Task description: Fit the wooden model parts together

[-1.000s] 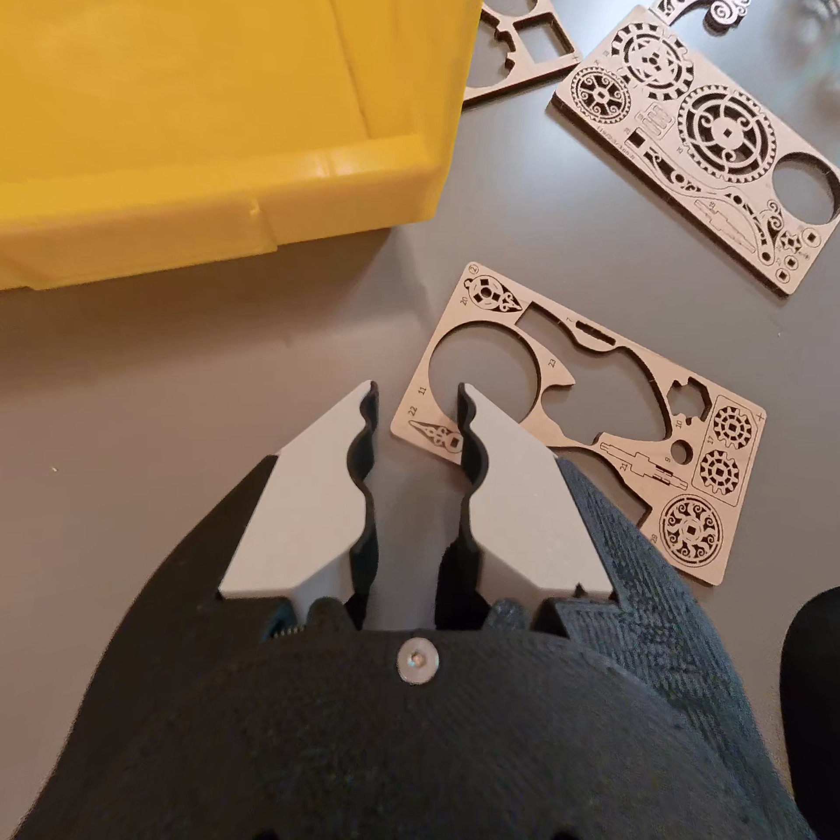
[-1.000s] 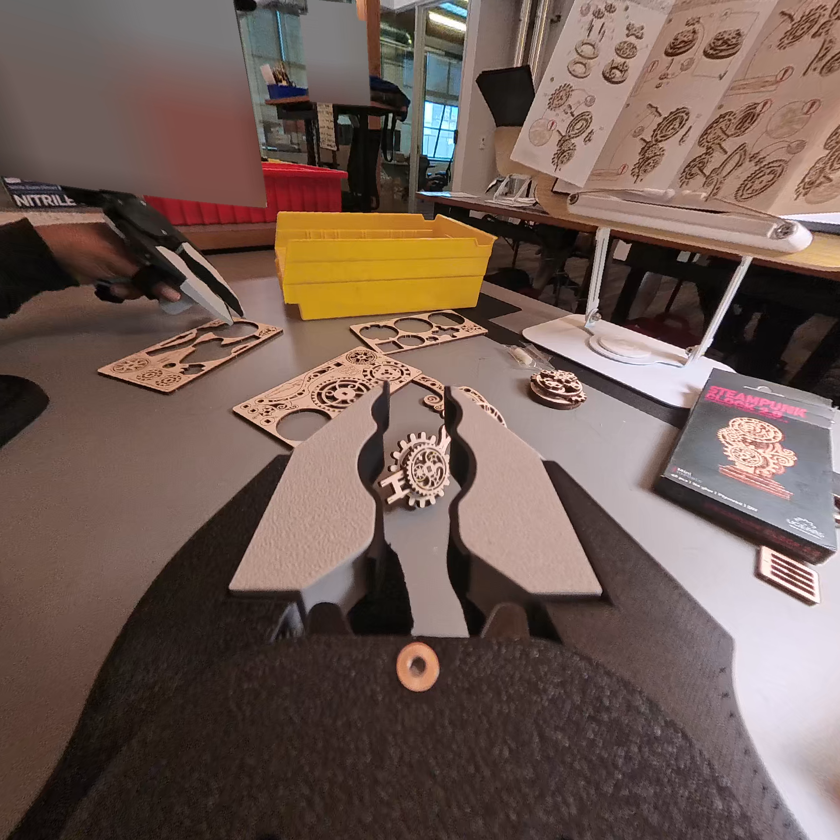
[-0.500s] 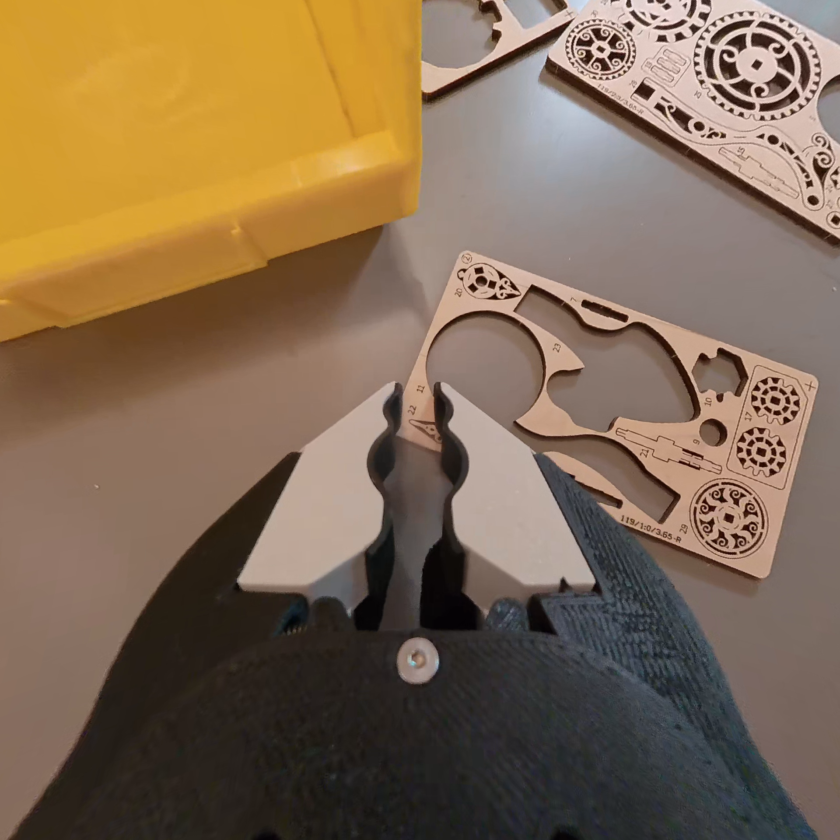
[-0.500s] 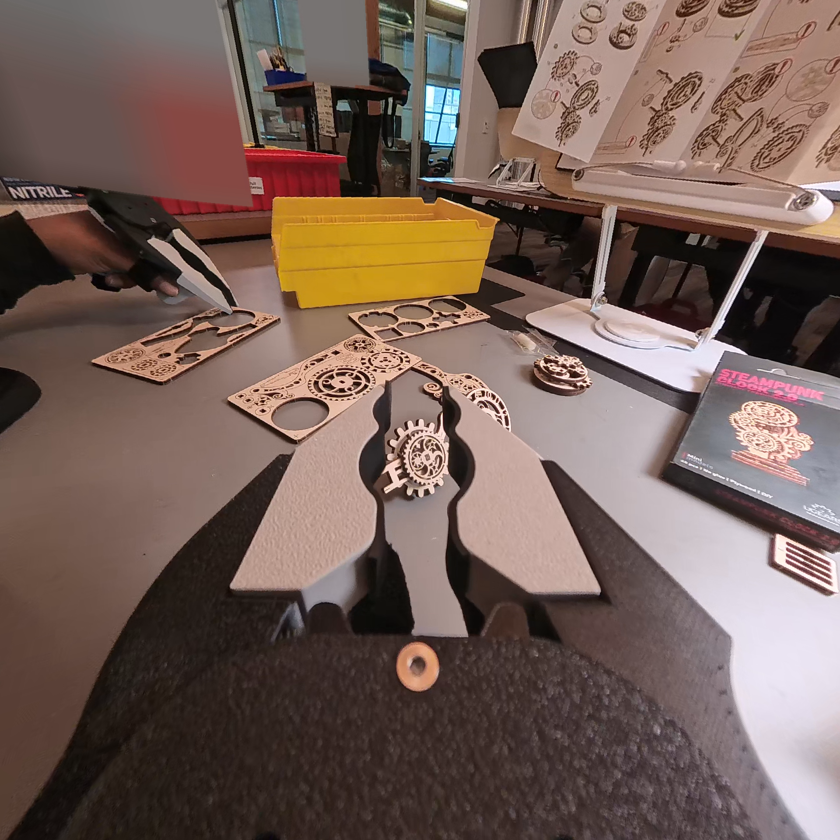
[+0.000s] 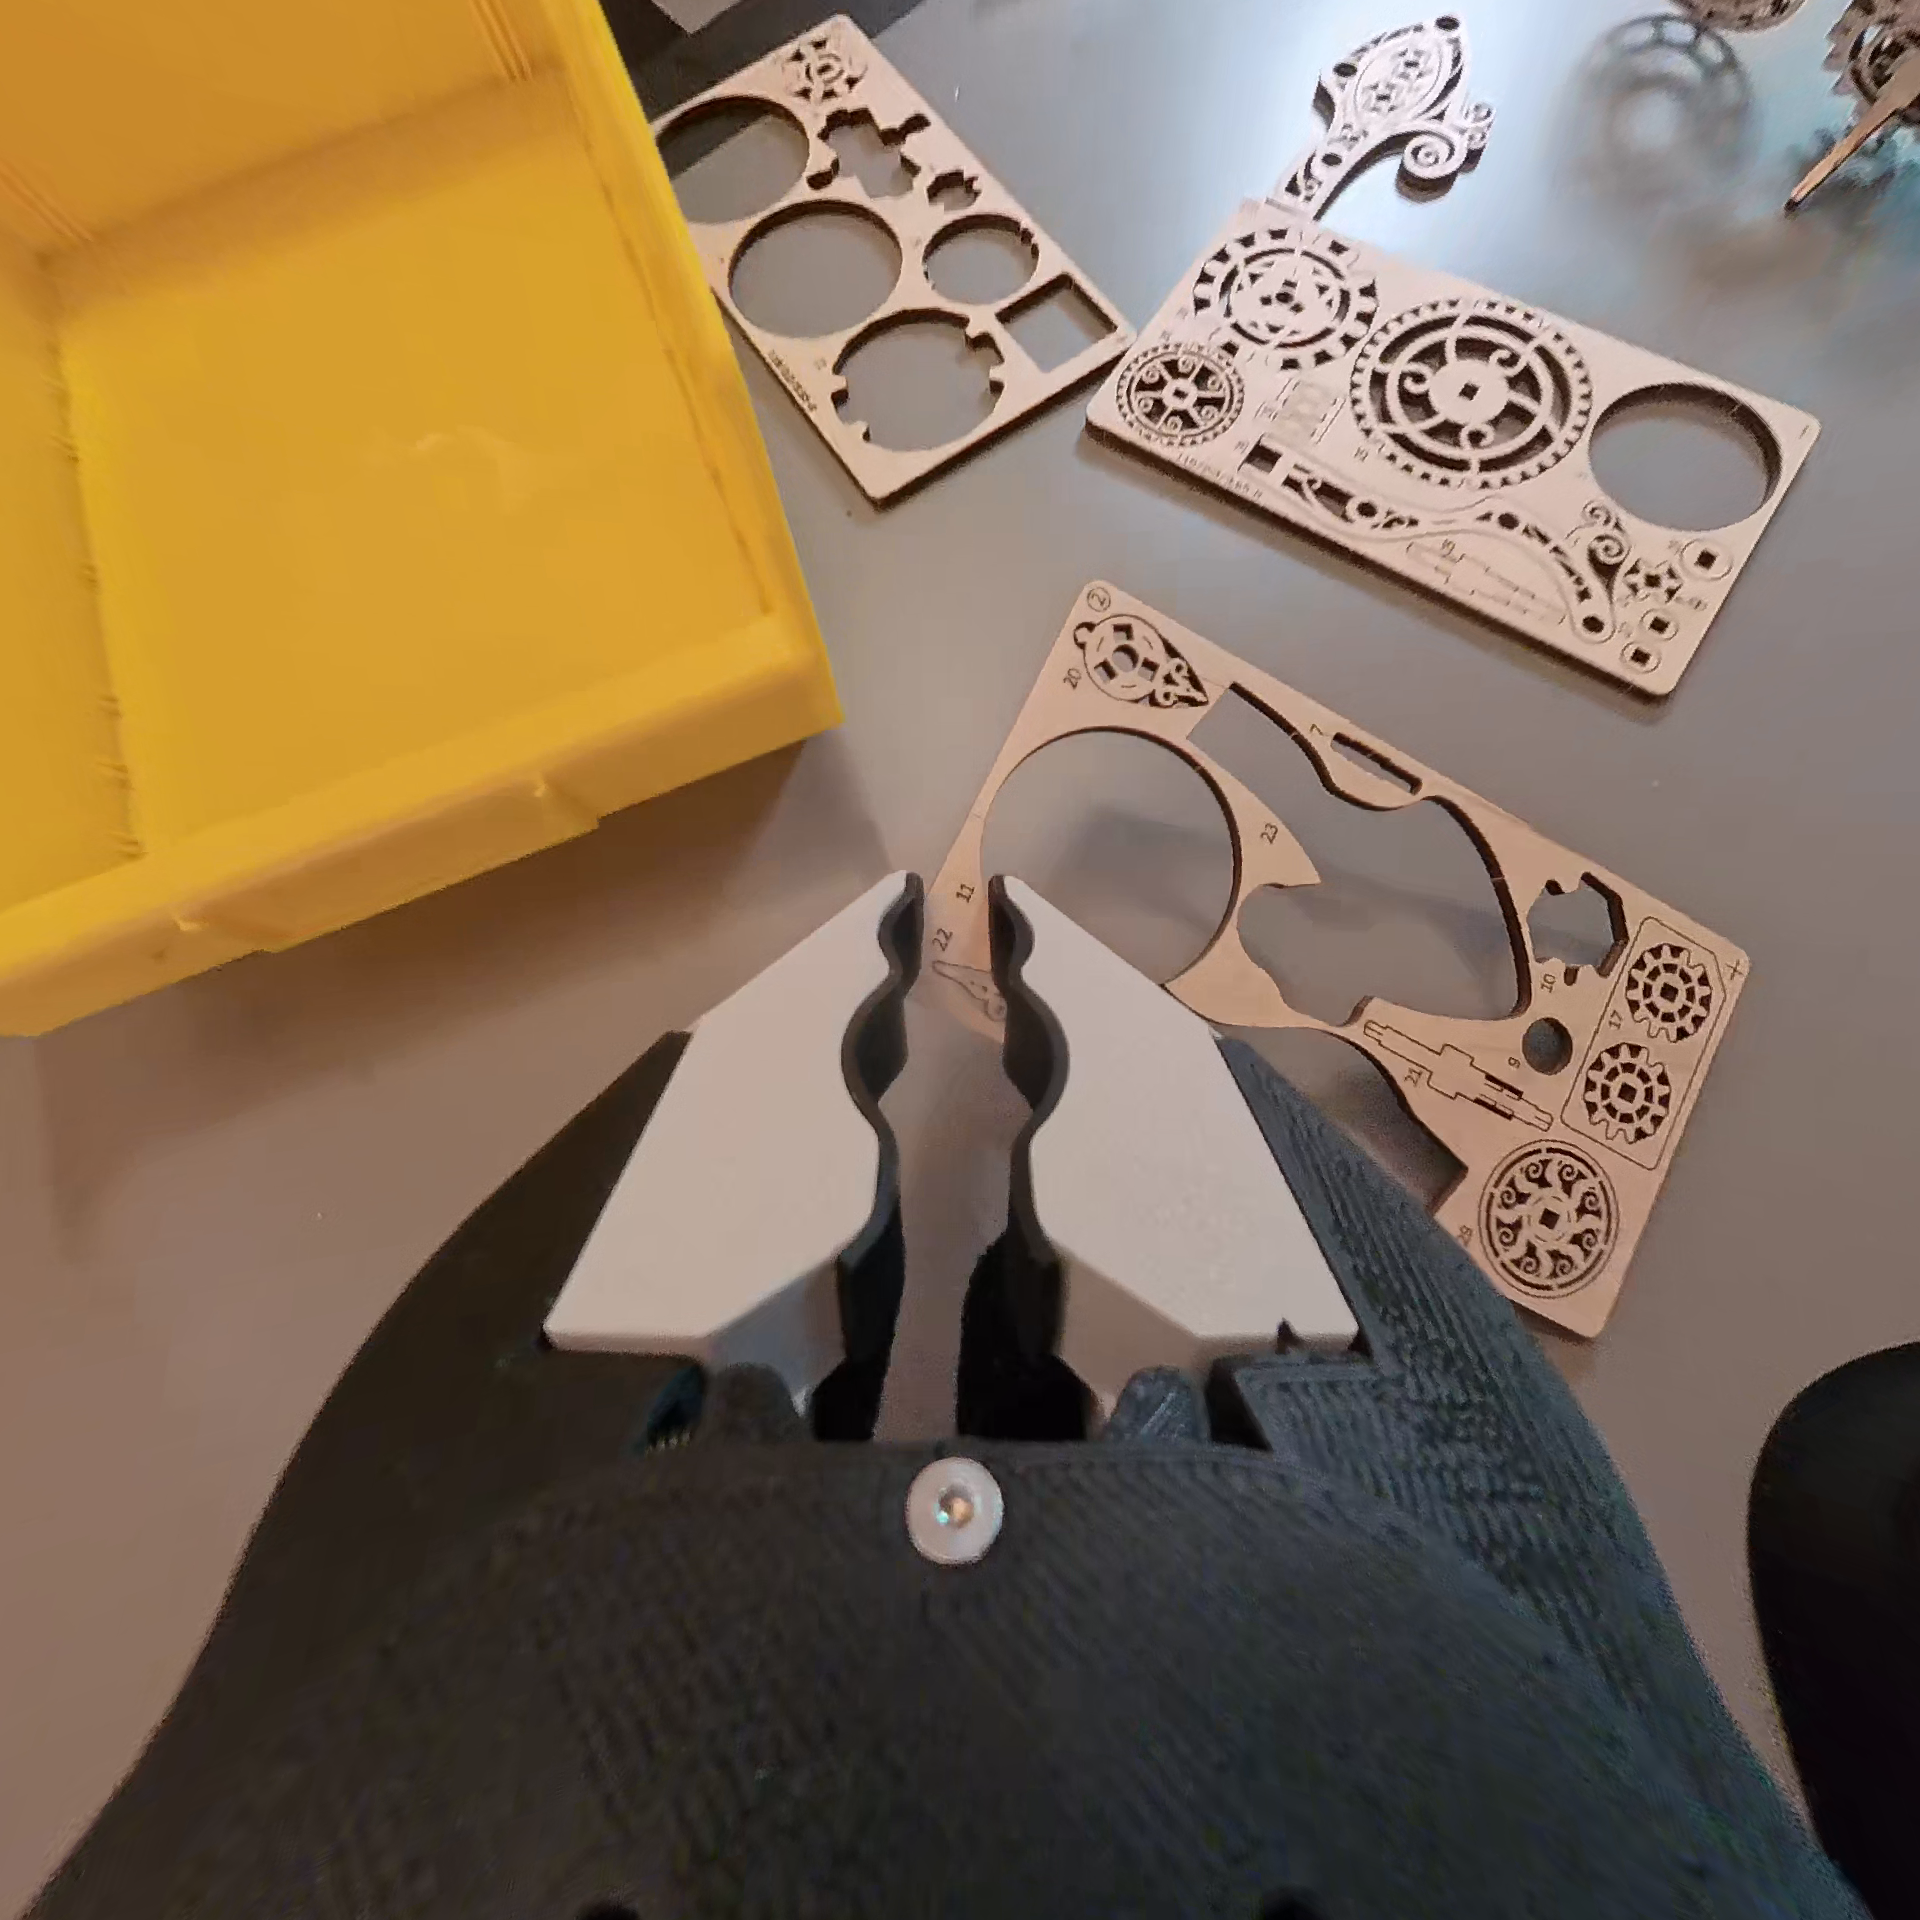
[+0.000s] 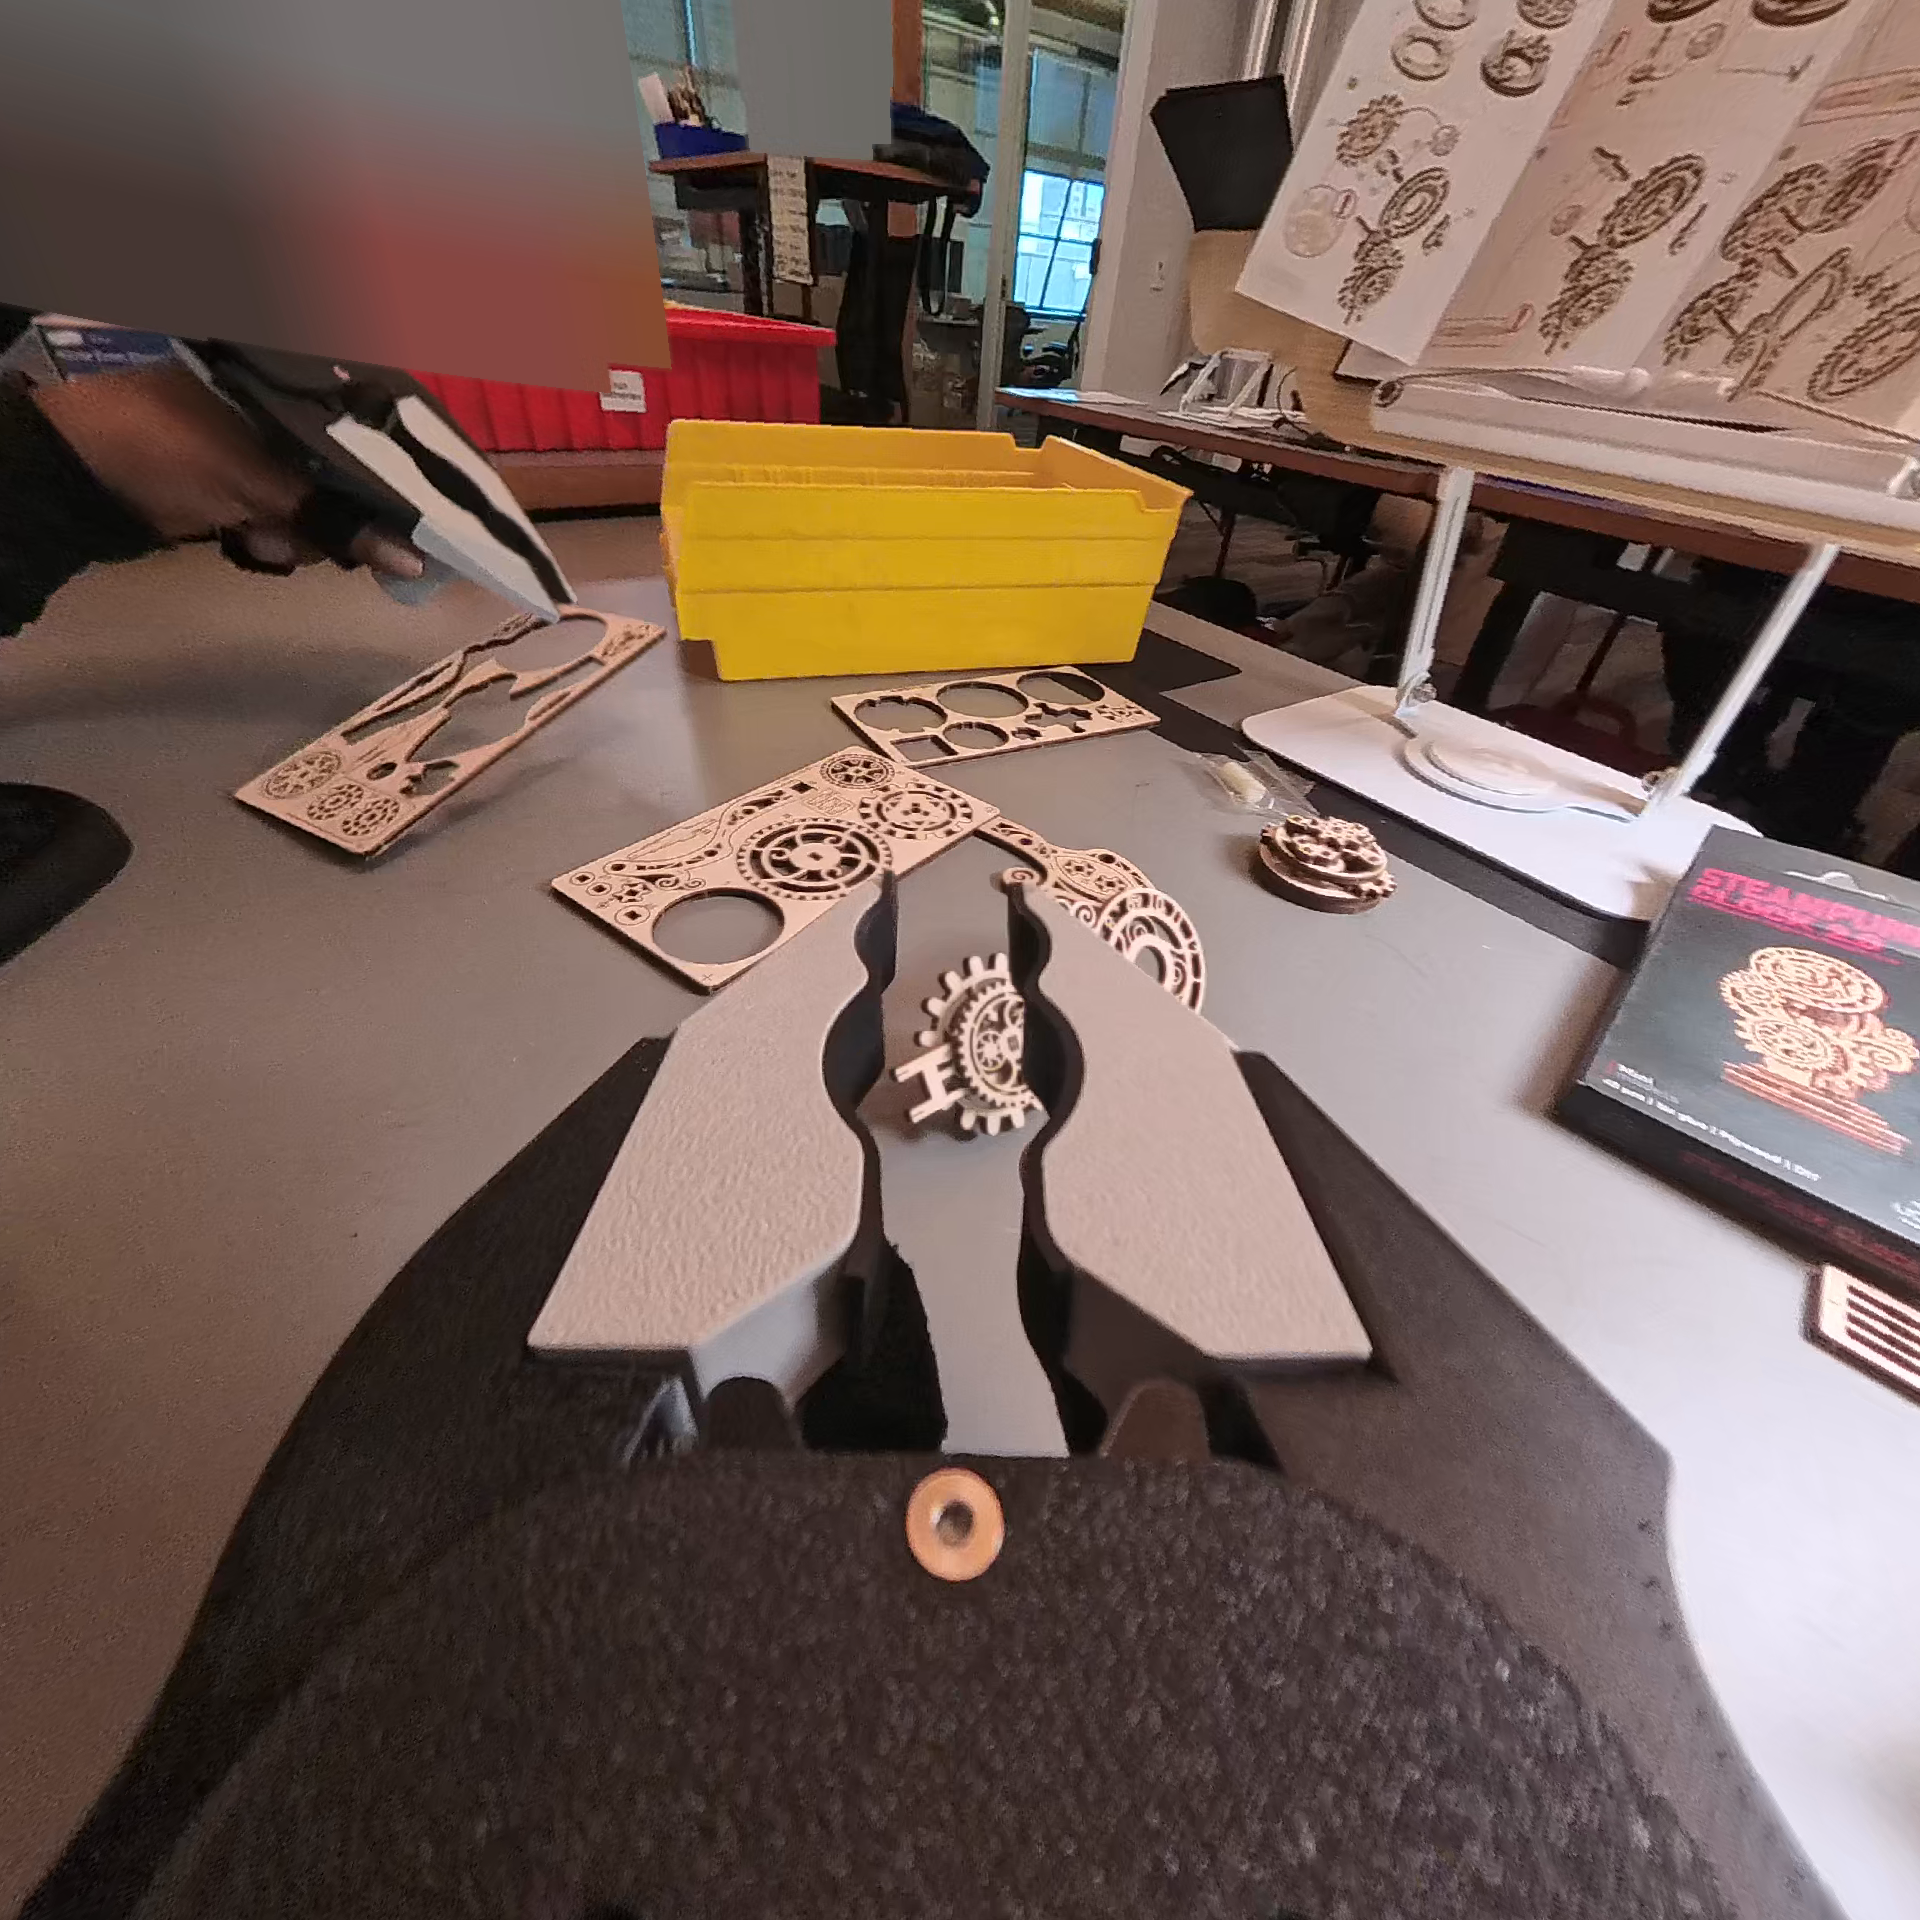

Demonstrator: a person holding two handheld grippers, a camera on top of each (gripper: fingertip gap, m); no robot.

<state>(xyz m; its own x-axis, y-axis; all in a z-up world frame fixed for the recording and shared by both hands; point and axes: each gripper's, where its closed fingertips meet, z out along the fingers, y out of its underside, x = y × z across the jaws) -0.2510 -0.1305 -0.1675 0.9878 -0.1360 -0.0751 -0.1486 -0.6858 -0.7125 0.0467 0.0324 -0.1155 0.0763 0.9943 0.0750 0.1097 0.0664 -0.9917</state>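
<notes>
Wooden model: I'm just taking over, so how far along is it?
Done: the punched-out sheet is nearly emptied, and a gear stack stands assembled. In hand: the right hand-held gripper holds a gear piece; the left hand-held gripper pinches a part sheet corner. Left: gears still sit in it and the gear sheet.

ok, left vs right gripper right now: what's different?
The left gripper pinches one corner of a flat parts sheet; the right gripper holds a small gear piece deeper between its fingers. The parts sheet is tipped up at the gripped end only; the gear piece is held clear of the table. Both grip wood.
</notes>
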